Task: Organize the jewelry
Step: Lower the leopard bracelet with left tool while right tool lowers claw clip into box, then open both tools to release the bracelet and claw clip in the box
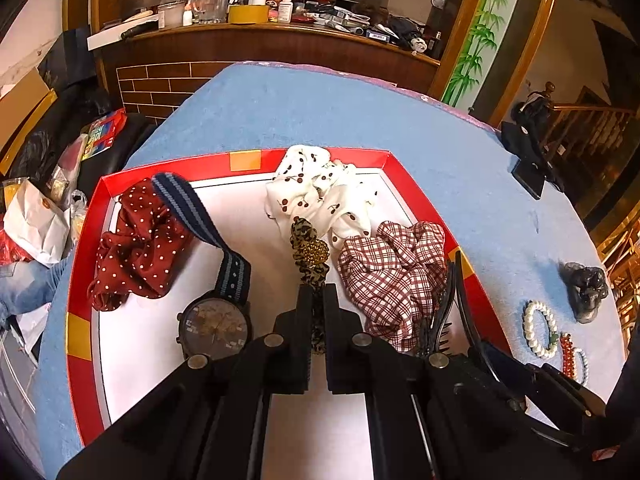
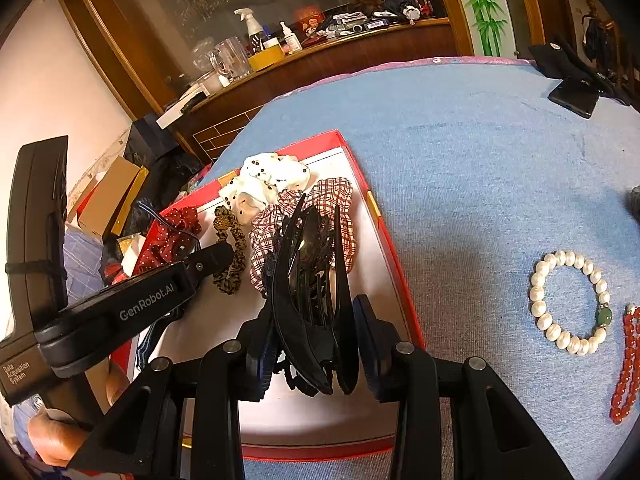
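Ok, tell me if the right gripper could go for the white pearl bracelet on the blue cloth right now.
Probably not yet. The right gripper is shut on a black plastic claw hair clip over the red-rimmed box. The white pearl bracelet lies uncovered on the blue cloth, so the path looks free once the clip is dropped.

Black claw (image 2: pixel 312 344), silver screws, white "GenRobot.AI" lettering

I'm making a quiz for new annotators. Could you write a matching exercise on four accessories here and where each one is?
Things:
1. leopard scrunchie
2. black hair clip
3. pearl bracelet
4. watch

Places:
A. on the blue cloth, outside the box
B. in the left claw
C. lying on the box floor, ungripped
D. in the right claw

Pairs: 1-B, 2-D, 3-A, 4-C
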Action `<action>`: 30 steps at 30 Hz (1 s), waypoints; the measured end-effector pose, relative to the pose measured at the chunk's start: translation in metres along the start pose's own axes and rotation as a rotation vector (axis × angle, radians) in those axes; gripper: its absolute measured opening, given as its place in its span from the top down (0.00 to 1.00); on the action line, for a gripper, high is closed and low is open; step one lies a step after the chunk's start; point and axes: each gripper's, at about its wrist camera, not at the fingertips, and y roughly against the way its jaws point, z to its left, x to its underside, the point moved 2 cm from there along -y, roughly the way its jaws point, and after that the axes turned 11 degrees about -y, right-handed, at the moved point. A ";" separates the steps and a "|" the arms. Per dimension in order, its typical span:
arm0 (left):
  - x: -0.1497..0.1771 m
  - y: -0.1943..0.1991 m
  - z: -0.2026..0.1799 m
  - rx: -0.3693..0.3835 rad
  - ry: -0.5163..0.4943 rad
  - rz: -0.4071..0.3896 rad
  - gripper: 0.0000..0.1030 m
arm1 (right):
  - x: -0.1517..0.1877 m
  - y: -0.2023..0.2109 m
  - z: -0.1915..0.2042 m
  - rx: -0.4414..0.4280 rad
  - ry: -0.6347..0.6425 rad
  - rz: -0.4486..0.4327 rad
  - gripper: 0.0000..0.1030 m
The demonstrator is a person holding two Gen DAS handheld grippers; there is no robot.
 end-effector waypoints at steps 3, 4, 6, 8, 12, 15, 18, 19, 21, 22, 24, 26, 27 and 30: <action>0.001 0.000 0.001 -0.004 0.006 0.000 0.96 | 0.001 -0.003 0.002 0.008 0.008 0.003 0.61; 0.001 0.000 0.001 -0.004 0.008 0.000 0.96 | 0.002 -0.003 0.002 0.009 0.012 0.004 0.61; 0.002 0.001 0.002 -0.006 0.011 -0.001 0.96 | 0.003 -0.004 0.004 0.016 0.025 0.002 0.61; 0.001 0.001 0.003 -0.005 0.015 -0.003 0.96 | 0.004 -0.004 0.005 0.021 0.035 -0.002 0.61; 0.003 0.000 0.003 -0.016 0.016 0.002 0.96 | 0.006 -0.007 0.009 0.020 0.050 0.002 0.61; 0.004 -0.002 0.003 -0.028 0.012 0.008 0.96 | 0.008 -0.007 0.013 0.027 0.072 -0.004 0.61; 0.004 -0.002 0.004 -0.032 0.017 0.009 0.96 | 0.008 -0.009 0.014 0.035 0.086 -0.010 0.61; 0.004 -0.003 0.004 -0.033 0.018 0.011 0.95 | 0.008 -0.009 0.015 0.036 0.087 -0.009 0.61; 0.004 -0.005 0.003 -0.036 0.012 0.017 0.94 | 0.008 -0.009 0.014 0.033 0.086 -0.004 0.60; 0.005 -0.006 0.002 -0.042 0.006 0.020 0.91 | 0.007 -0.009 0.015 0.031 0.085 -0.001 0.60; 0.005 -0.008 0.000 -0.051 -0.001 0.025 0.78 | 0.007 -0.008 0.015 0.025 0.084 0.004 0.60; 0.005 -0.006 0.001 -0.053 0.001 0.020 0.67 | 0.007 -0.006 0.015 0.031 0.088 0.002 0.60; 0.005 -0.004 0.002 -0.049 0.008 0.012 0.64 | 0.007 -0.004 0.015 0.032 0.090 0.001 0.59; 0.004 0.001 0.006 -0.032 0.027 -0.006 0.62 | 0.007 0.000 0.015 0.031 0.089 -0.012 0.58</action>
